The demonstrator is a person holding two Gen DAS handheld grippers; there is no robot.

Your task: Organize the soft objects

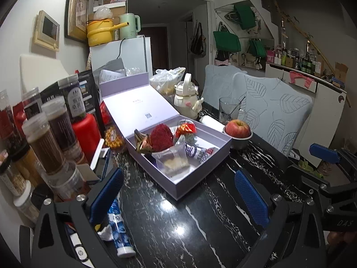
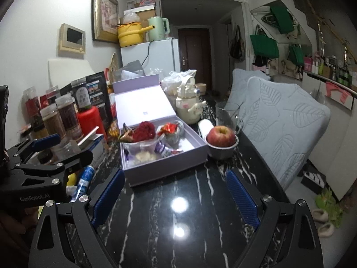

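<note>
An open lilac box (image 1: pixel 200 169) (image 2: pixel 165 167) sits on the black marble table (image 1: pixel 178 223) (image 2: pixel 174 223). Inside lie a red fuzzy ball (image 1: pixel 161 137) (image 2: pixel 144 131), a clear pouch with a pale cake (image 1: pixel 175 162) (image 2: pixel 144 155), and wrapped sweets (image 1: pixel 186 129) (image 2: pixel 170 128). My left gripper (image 1: pixel 178 194) is open and empty, just in front of the box; it also shows in the right wrist view (image 2: pixel 60 149). My right gripper (image 2: pixel 175 197) is open and empty, over bare table in front of the box. One of its blue fingers (image 1: pixel 324 153) shows in the left wrist view.
Spice jars (image 1: pixel 46 143) and a red canister (image 1: pixel 87 131) crowd the left. A blue tube (image 1: pixel 119 230) lies by my left finger. An apple in a metal bowl (image 1: pixel 238 131) (image 2: pixel 221 141), a glass mug (image 1: pixel 228 109) and a teapot (image 1: pixel 186 96) stand right of the box. Cushioned chairs (image 2: pixel 285 120) line the table's right edge.
</note>
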